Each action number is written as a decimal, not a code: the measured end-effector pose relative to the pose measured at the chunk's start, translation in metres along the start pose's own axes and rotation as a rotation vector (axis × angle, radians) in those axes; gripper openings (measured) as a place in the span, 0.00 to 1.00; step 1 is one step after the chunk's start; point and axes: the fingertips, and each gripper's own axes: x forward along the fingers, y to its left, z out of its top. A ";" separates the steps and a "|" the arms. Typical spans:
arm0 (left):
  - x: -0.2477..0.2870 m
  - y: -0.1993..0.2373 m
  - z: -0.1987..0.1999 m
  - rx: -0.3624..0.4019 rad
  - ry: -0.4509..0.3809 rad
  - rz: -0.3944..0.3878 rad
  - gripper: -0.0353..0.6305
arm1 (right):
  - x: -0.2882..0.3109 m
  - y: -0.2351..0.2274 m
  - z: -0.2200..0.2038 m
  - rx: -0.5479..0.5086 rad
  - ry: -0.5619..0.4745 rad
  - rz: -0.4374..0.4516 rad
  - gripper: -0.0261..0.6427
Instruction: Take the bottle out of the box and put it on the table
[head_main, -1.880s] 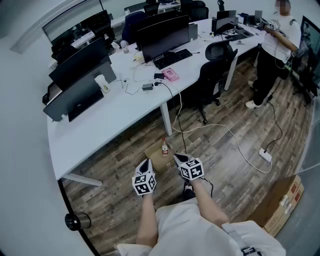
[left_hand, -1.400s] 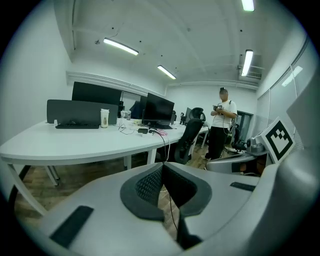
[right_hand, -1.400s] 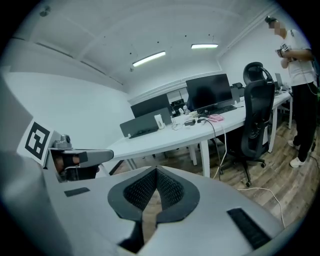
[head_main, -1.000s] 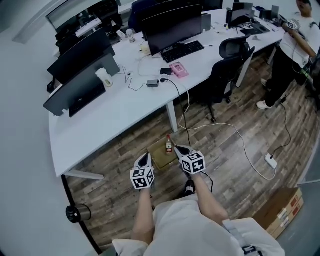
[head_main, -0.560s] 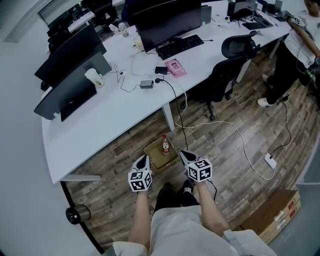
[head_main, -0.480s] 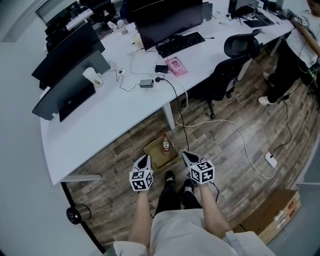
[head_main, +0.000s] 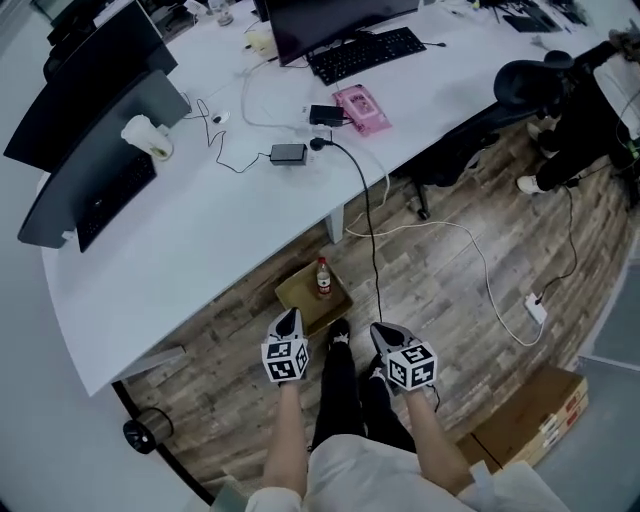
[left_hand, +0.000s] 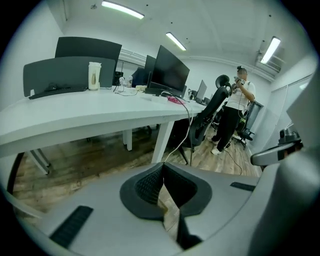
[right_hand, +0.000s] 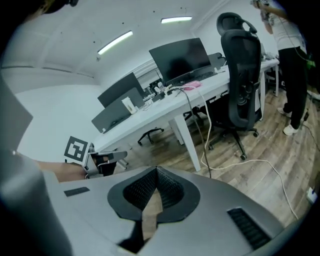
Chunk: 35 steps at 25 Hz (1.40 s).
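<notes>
Two grippers point forward and down, side by side, above a wood floor (head_main: 450, 275). The left gripper (head_main: 289, 318) has its jaws pressed together with nothing between them; the right gripper (head_main: 379, 331) is likewise closed and empty. Just ahead of both tips, nearer the left one, an open box (head_main: 298, 298) sits on the floor, touched by neither gripper. A bottle (head_main: 323, 277) stands upright inside it, toward the far right side. Beyond the box runs a white table (head_main: 220, 240) carrying monitors (head_main: 90, 150). Far to the right gripper's right, a person (right_hand: 295, 65) stands behind a chair (right_hand: 242, 85).
</notes>
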 end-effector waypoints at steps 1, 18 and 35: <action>0.009 0.006 -0.005 -0.006 0.009 0.004 0.08 | 0.009 -0.003 0.001 0.013 0.000 -0.006 0.10; 0.193 0.025 -0.118 0.095 0.165 -0.082 0.08 | 0.131 -0.099 -0.036 -0.001 -0.067 -0.019 0.10; 0.294 0.026 -0.243 0.124 0.278 -0.100 0.23 | 0.171 -0.174 -0.121 -0.021 -0.058 0.002 0.10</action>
